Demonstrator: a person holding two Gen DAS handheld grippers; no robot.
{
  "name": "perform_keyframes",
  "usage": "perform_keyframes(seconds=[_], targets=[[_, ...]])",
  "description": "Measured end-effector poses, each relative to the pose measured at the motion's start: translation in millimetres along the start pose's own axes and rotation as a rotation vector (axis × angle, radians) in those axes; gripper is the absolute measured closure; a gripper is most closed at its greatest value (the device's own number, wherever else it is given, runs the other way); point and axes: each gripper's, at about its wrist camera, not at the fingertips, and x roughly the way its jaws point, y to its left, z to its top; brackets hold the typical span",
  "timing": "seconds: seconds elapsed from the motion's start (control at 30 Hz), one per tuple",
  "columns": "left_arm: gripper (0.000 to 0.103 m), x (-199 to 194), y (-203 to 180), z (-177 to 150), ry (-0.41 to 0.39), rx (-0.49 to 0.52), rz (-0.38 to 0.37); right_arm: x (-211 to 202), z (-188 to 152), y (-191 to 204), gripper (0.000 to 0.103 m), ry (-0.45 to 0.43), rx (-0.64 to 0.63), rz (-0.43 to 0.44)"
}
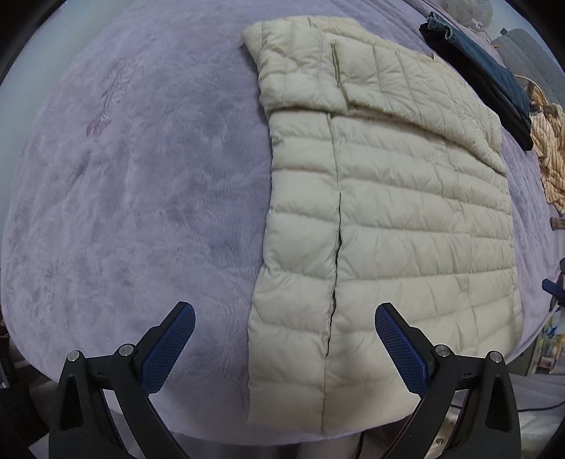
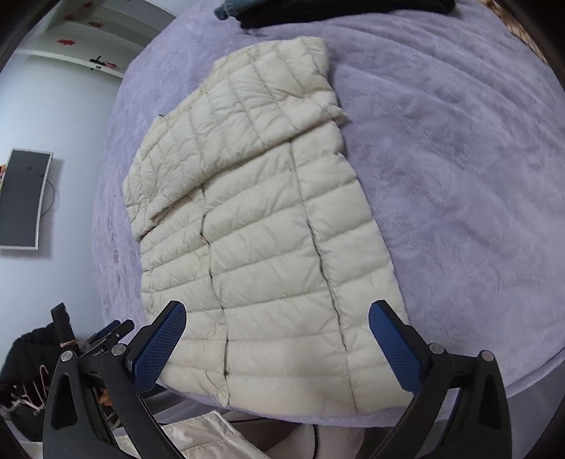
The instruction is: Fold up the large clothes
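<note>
Both views are lit by soft, even, cool daylight with no glare. Shadows are faint, showing only in the seams of the cream quilted jacket and under its folded edges. Fisheye distortion bulges the lavender bed into a dome (black vignette fills the corners). Focus is fairly sharp centrally, softening slightly toward the rims.

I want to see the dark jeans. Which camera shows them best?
The left wrist view: the folded dark jeans lie in full beside the cream puffer jacket. The right wrist view catches only their edge at the top.
</note>
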Motion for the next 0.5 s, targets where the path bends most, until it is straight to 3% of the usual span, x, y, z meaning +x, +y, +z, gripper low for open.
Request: perform_keyframes(seconds=[0.23,0.5], targets=[[0.001,40.9,18.7,-35.7,0.140,-0.066,-0.135,25.0,-42.4,-78.9,0.000,0.098,0.208,0.060],[0.001,53.0,12.2,-45.2,0.164,-0.081,-0.199,47.3,-71.9,-106.3,0.000,0.115,0.342,0.197]])
